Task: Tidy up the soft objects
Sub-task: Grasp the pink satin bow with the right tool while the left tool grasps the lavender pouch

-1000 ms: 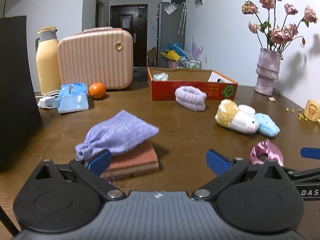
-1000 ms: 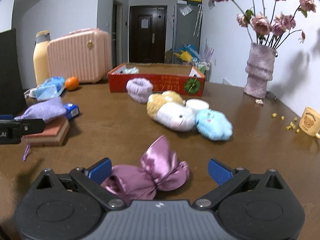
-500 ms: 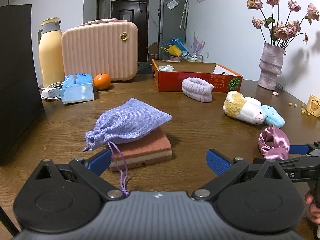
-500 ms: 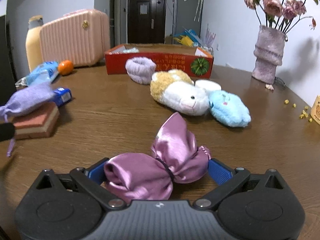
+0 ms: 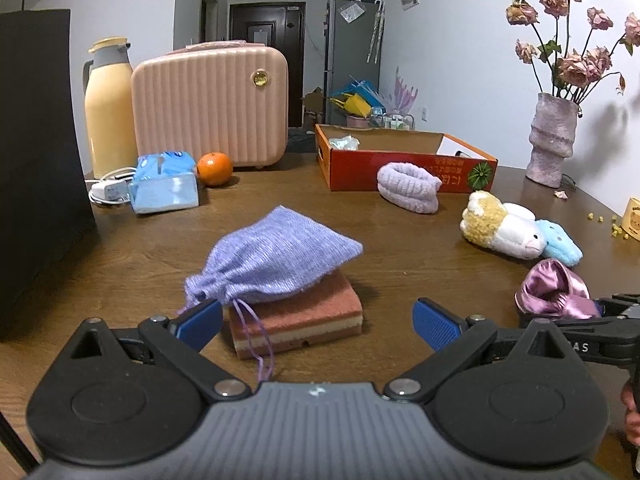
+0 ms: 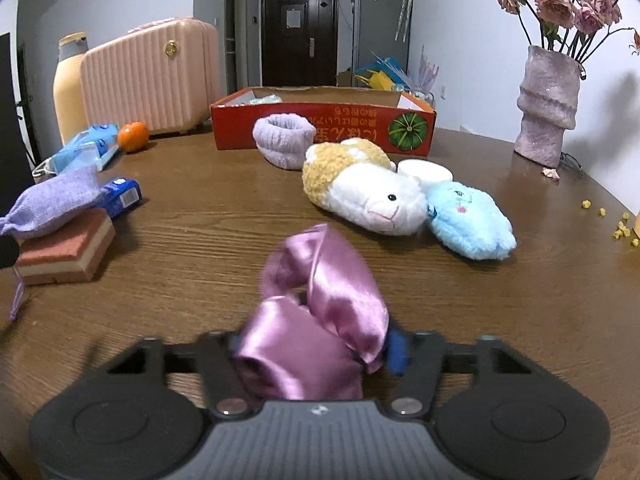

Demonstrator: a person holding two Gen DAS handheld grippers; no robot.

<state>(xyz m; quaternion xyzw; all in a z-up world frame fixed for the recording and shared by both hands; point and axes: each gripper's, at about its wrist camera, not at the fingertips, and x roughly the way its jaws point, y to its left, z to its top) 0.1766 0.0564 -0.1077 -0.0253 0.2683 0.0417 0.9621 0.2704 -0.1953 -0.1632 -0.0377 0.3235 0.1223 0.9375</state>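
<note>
My right gripper (image 6: 316, 354) is shut on a pink satin scrunchie (image 6: 320, 320), which bulges up between the jaws just above the wooden table (image 6: 208, 236); the scrunchie also shows in the left wrist view (image 5: 554, 290). My left gripper (image 5: 318, 322) is open and empty, its fingers either side of a brown sponge (image 5: 298, 318) with a lilac drawstring pouch (image 5: 276, 256) on top. A white and yellow plush (image 6: 364, 190), a blue plush (image 6: 468, 220) and a lilac fuzzy band (image 6: 284, 140) lie in front of a red cardboard box (image 6: 320, 122).
A pink case (image 5: 212, 104), a yellow thermos (image 5: 108, 108), a tissue pack (image 5: 164, 186) and an orange (image 5: 215, 168) stand at the back left. A vase with dried roses (image 5: 554, 140) stands at the back right. A black panel (image 5: 36, 160) rises at the left.
My right gripper has closed on the pink scrunchie, bunching it up between the jaws. My left gripper has drawn back a little from the sponge and pouch and stays open.
</note>
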